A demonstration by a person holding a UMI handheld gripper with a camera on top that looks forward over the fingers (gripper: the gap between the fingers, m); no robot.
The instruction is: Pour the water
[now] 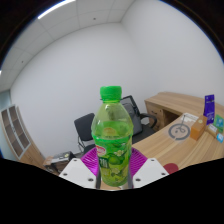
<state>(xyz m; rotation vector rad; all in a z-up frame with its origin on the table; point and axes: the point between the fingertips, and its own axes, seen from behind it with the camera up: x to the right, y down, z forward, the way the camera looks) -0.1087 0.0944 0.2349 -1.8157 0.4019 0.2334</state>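
Bottle [112,140] fills the near view: green, green cap on top, label around the lower half. It stands upright between my fingers [78,169], with the magenta pads tucked against its lower sides. As far as I can see both pads press on it, so I read the gripper [113,175] as clamped on the bottle, low on the body near the label.

No surface shows under the bottle, and the desk [190,140] sits well below and beyond it, so I judge it's being carried in the air, not resting on anything. A low, upright hold makes sense: the cap is on, nothing spills, and the neck is free to tip later.

The cap being on means pouring can't start yet, going by this view. I also can't pick out a target cup with certainty.

Around it: a black office chair [86,127] behind the bottle, to its left. The wooden desk runs to the right and carries a round white item [181,130], a purple box [209,106] and some small clutter I can't make out. Plain white walls and a ceiling light strip [55,8] above.

Nothing stands in the way right now; the space just ahead of the bottle is open air. The chair and the desk edge are what I'd watch when bringing it down.
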